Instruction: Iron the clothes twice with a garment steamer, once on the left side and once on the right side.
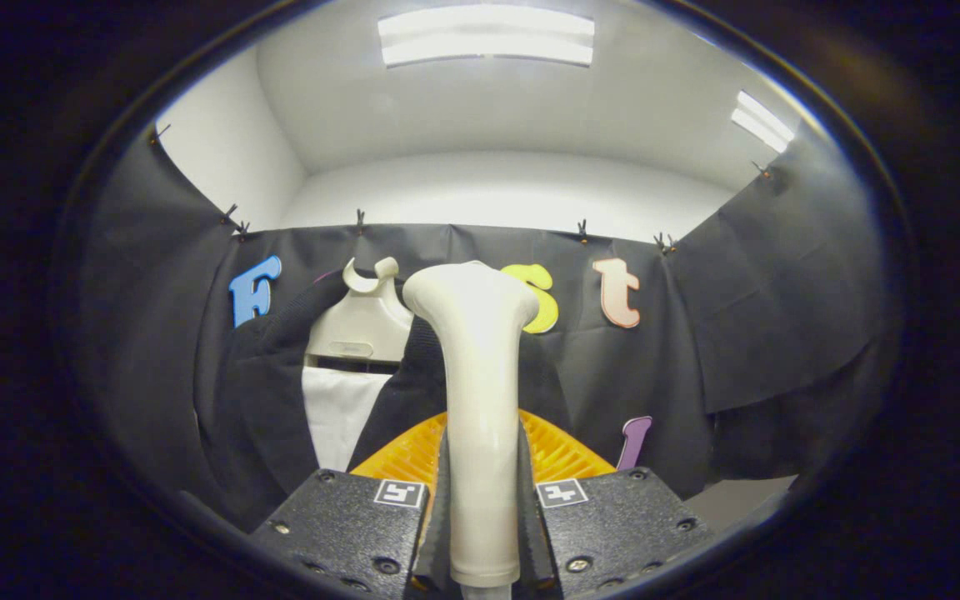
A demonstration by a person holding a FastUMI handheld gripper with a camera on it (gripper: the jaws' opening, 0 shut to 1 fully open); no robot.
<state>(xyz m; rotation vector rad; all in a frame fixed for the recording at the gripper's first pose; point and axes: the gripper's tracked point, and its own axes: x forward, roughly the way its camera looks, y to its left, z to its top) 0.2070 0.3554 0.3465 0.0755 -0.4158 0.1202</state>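
A cream garment steamer (480,400) stands upright between my fingers, its handle clamped on both sides by my gripper (480,500), which is shut on it. Its wide head rises above the fingers. Beyond it hangs a dark jacket (267,400) with a white shirt front (338,412), on a cream hanger (361,321) against the booth's black cloth wall. The steamer head sits to the right of the hanger, over the jacket's right shoulder; contact cannot be judged. An orange ribbed piece (559,450) shows just behind the handle, partly hidden by my fingers.
The black cloth wall (747,333) wraps around behind and to both sides. A white room wall and ceiling lights (487,37) show above it. A pale surface (738,496) lies low to the right of my fingers.
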